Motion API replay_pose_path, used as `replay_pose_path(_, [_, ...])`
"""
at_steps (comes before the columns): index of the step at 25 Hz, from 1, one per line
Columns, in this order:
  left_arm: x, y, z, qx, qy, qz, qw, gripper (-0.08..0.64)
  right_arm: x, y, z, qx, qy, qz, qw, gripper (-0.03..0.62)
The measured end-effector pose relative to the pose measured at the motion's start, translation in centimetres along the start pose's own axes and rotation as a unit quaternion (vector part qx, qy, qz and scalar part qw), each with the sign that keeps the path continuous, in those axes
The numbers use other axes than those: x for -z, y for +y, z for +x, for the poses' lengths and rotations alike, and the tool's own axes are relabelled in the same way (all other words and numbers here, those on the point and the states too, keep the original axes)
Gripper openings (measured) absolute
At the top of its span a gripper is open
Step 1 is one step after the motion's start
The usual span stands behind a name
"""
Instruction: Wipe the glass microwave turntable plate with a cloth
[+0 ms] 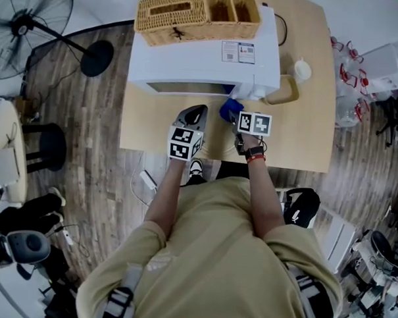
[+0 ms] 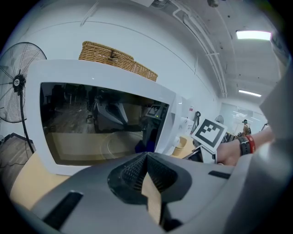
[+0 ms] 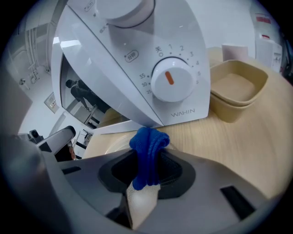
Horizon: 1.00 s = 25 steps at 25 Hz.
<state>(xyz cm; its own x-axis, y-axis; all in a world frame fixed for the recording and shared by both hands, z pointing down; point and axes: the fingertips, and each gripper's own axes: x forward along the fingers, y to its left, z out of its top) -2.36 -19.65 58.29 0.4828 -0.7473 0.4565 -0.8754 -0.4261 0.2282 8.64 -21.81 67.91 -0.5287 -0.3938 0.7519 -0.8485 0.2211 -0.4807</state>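
Fan (image 1: 28, 24): stands on the floor, off the tabletop's (image 1: 298, 141) far left corner.
Left gripper (image 2: 147, 157): jaws together with nothing between them. It is held over the near half of the tabletop, pointing at the microwave door.
Microwave (image 1: 204, 64): white, along the tabletop's far edge, its dark-windowed door facing the person.
Wicker basket (image 1: 192, 15): sits on top of the microwave.
Right gripper (image 3: 148, 160): jaws clamped on the blue cloth (image 3: 147, 139), whose bunched fold sticks out past the tips. It is close to the microwave's front right corner, below the timer dial (image 3: 170, 80).
Glass plate (image 3: 112, 145): only a faint clear curved rim shows, flat on the tabletop just in front of the microwave, to the left of the cloth. The head view does not show it clearly.
Beige containers (image 3: 236, 89): two nested, on the tabletop just beside the microwave's right side.
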Motion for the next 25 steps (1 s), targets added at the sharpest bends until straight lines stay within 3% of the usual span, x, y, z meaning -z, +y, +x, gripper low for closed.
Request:
replay_pose_path(10, [0.1, 0.4, -0.3, -0.001, -0.005, -0.004, 1.0, 0.018, 0.1, -1.5, -0.6, 0.015, -0.011, 0.012, 1.0, 0.123])
replay_pose_path(16, [0.0, 1.3, -1.8, -0.011, -0.01, -0.009, 0.9998, 0.018, -0.1, 0.1, -1.1, 0.019, -0.011, 0.007, 1.0, 0.123])
replay_pose_path(25, [0.8, 3.6, -4.4, -0.038, -0.018, -0.019, 0.9989, 0.018, 0.9, 8.3, 0.7, -0.089, 0.004, -0.01, 0.996, 0.12])
